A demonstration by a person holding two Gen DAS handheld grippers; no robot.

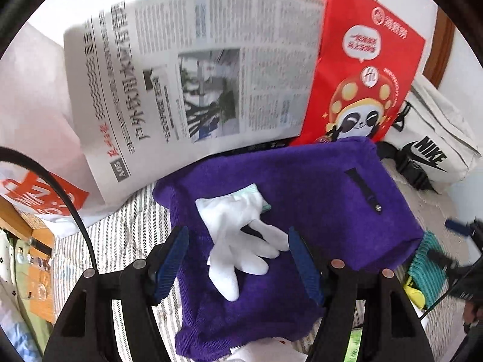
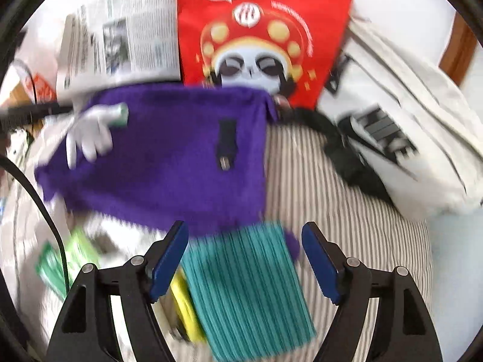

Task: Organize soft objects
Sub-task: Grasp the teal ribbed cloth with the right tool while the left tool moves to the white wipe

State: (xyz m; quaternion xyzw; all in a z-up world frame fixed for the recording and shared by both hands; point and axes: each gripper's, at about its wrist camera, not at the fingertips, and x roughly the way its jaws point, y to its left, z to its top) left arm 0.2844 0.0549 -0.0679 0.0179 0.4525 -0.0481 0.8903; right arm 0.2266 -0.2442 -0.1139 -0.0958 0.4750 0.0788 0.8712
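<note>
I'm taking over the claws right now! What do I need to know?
Left claw: open, holding nothing, above the white glove.
Right claw: open, holding nothing, above the teal pleated cloth.
Things: the glove lies flat on the folded purple towel, which sits on the striped bedding. The teal cloth lies by the towel's near edge, a yellow thing beside it.
Done: towel looks folded, glove laid on top.
Left: probably tidy the teal cloth next; the right-wrist view is blurry, so check first.
</note>
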